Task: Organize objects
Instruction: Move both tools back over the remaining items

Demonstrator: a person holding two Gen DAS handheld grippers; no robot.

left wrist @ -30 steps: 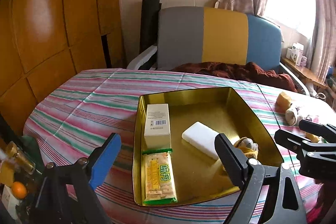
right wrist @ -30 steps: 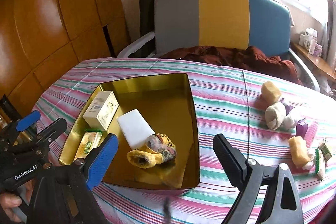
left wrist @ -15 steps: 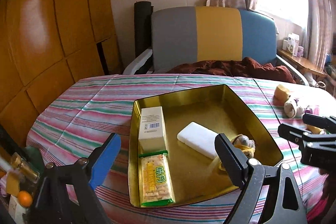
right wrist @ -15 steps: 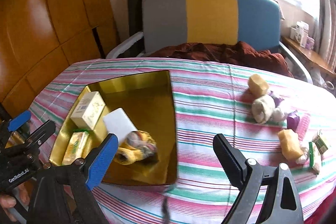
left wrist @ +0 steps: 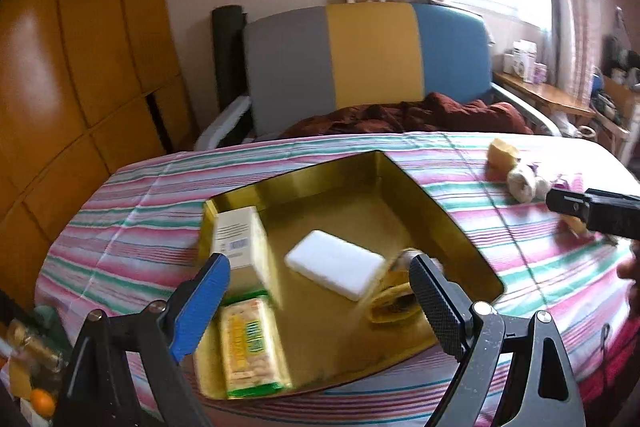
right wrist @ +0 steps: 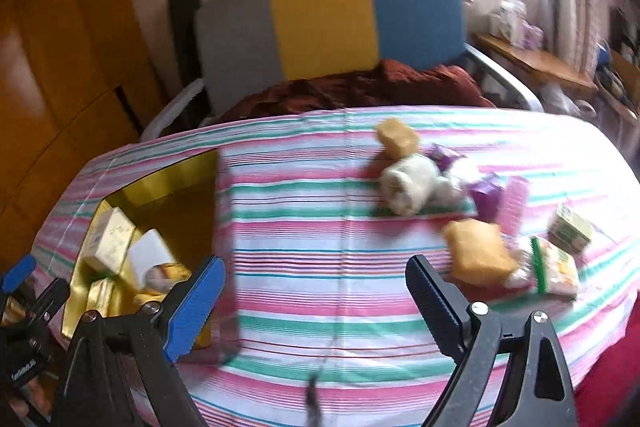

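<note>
Right hand-held gripper [right wrist: 312, 311] hangs spread and empty over the striped surface [right wrist: 320, 227], facing the loose pile: yellow sponge [right wrist: 478, 257], snack packet [right wrist: 552, 269], rolled white sock [right wrist: 408, 187]. Best line, I'd say: straddle the sponge squarely, squeeze gently. Left hand-held gripper [left wrist: 316, 301], also spread and empty, waits over the gold tray [left wrist: 448, 223].

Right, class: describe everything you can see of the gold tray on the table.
The gold tray is a shallow, shiny, metal-looking rectangle with upright walls and rounded corners, lying flat on the striped tablecloth. Inside lie a cream box, a packet of crackers, a white block and a yellow sock. Neither gripper touches it.
</note>
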